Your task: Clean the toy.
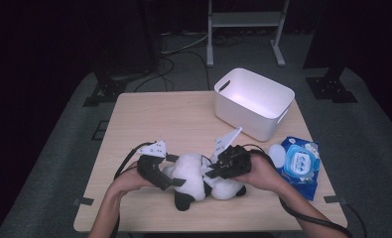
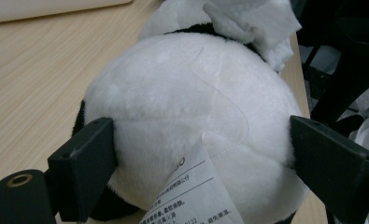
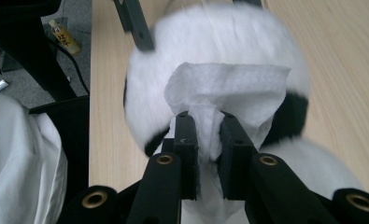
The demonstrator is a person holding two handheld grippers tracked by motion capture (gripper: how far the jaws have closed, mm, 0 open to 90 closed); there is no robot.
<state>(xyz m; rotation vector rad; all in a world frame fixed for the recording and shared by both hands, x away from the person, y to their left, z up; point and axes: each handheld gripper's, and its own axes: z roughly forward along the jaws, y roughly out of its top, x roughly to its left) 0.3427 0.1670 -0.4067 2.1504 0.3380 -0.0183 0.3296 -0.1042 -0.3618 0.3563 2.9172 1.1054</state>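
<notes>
Close views show left gripper [image 2: 201, 154] clamping panda [image 2: 187, 112], right gripper [image 3: 205, 126] apparently pinching wipe [image 3: 229, 88].

On the near part of the wooden table [image 1: 154, 114] lies a plush panda [image 1: 196, 181], with the left gripper [image 1: 159, 173] at its left side and the right gripper [image 1: 223, 166] at its right. A white bin [image 1: 255, 101] stands farther right, a blue wipes pack [image 1: 300, 166] near right

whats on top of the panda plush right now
A crumpled white wet wipe lies on the panda plush, pinched in the right gripper. The left gripper clamps the plush's round body. The fur beneath the wipe is covered and can't be seen.
</notes>
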